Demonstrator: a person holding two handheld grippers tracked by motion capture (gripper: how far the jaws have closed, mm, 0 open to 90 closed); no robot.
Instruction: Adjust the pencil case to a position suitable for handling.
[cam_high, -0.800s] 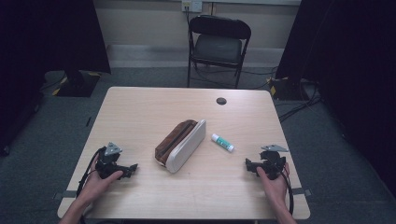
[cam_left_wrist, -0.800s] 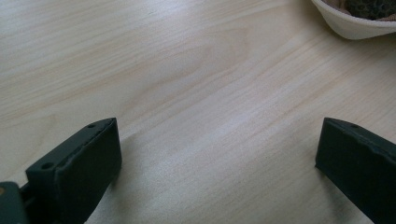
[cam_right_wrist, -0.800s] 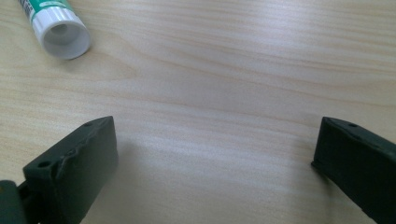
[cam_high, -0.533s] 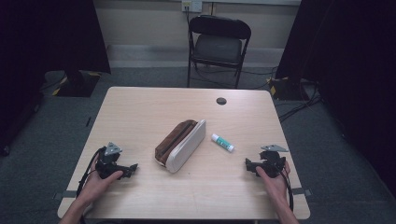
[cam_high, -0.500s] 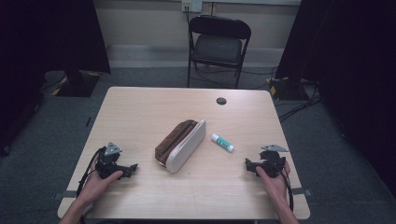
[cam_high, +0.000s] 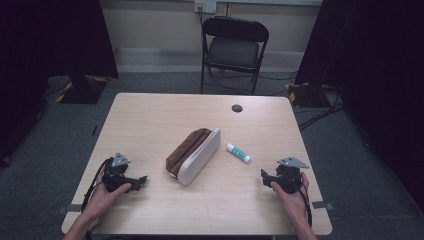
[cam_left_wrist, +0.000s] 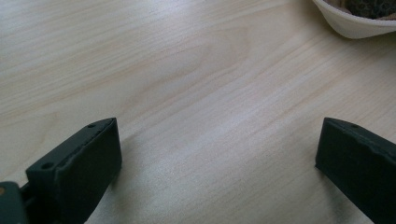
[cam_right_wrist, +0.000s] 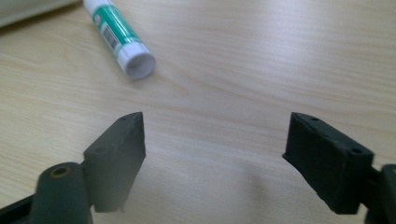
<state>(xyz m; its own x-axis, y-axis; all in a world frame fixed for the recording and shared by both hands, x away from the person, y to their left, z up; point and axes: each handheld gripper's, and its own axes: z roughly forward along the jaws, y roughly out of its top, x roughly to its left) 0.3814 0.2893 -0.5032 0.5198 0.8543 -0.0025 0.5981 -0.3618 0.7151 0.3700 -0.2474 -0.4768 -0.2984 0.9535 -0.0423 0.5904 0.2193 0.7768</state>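
Lying flat: green-white glue stick (cam_high: 238, 152) (capped)

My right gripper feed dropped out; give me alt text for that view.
The right gripper has open, empty jaws low over the wooden table. A green and white glue stick lies ahead and to the left, untouched.

Left hand (cam_high: 107, 192) grips the black two-jaw left gripper (cam_high: 142, 179) low over the light wooden tabletop (cam_high: 150, 120), jaws spread wide with nothing between. Right hand (cam_high: 292, 192) grips the black two-jaw right gripper (cam_high: 262, 176), jaws likewise parted and unoccupied. Both forearms enter from the near edge.
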